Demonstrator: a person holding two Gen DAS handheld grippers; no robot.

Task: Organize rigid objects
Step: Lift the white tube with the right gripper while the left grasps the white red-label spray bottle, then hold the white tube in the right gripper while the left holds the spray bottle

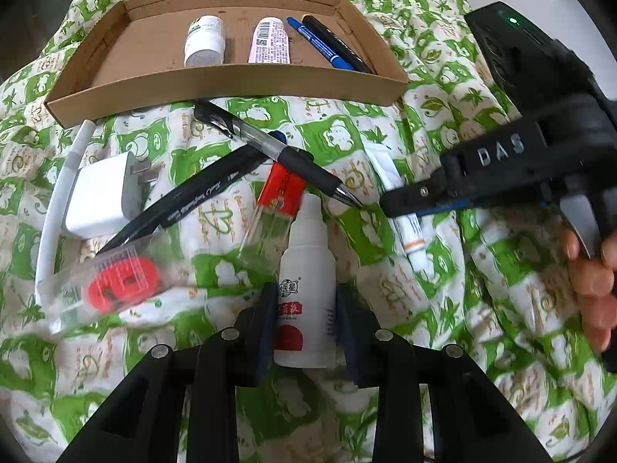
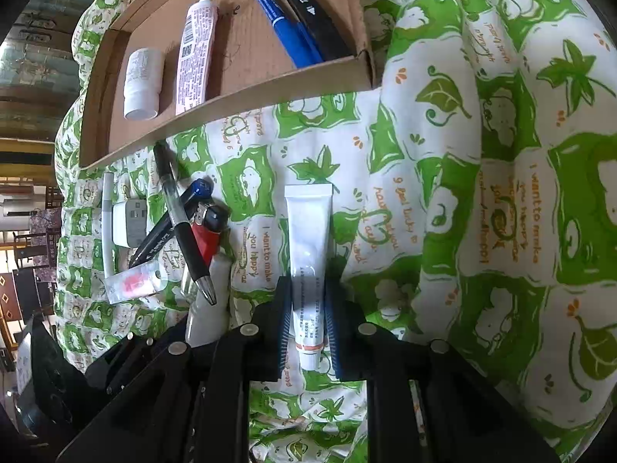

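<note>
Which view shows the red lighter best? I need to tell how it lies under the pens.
The right wrist view: the red lighter shows its body and dark metal head, crossed by the black pen. The left wrist view shows only its blurred red body beneath that pen.

In the cardboard tray (image 1: 231,81) lie a bottle (image 1: 204,40), a tube (image 1: 270,40) and two markers (image 1: 327,44) side by side; before it, pens (image 1: 270,150), a charger (image 1: 102,196) and a lighter (image 1: 279,189) crowd together on the cloth (image 1: 443,308).

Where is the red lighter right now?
In the left wrist view the red lighter lies mid-cloth, under the black pen, just beyond the white dropper bottle, nearer than the cardboard tray.
</note>
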